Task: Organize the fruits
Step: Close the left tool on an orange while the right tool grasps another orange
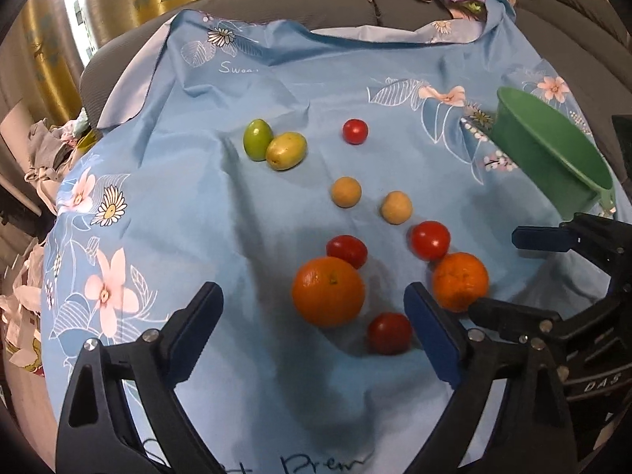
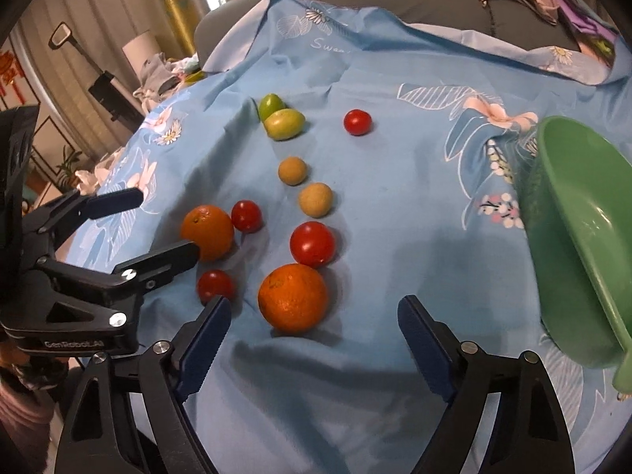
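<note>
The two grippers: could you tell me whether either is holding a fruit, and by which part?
Neither. The left gripper and right gripper are both open and empty above the cloth.

A grey sofa [image 1: 245, 4] is carrying a blue floral cloth [image 1: 221, 213], which is lying rumpled across it. Directly on the cloth are lying two oranges [image 1: 328, 291], four red tomatoes [image 1: 430, 240], two tan round fruits [image 1: 346, 192] and two green fruits [image 1: 257, 139] touching; a green bowl [image 2: 584, 237] is sitting tilted near the cloth's right side
</note>
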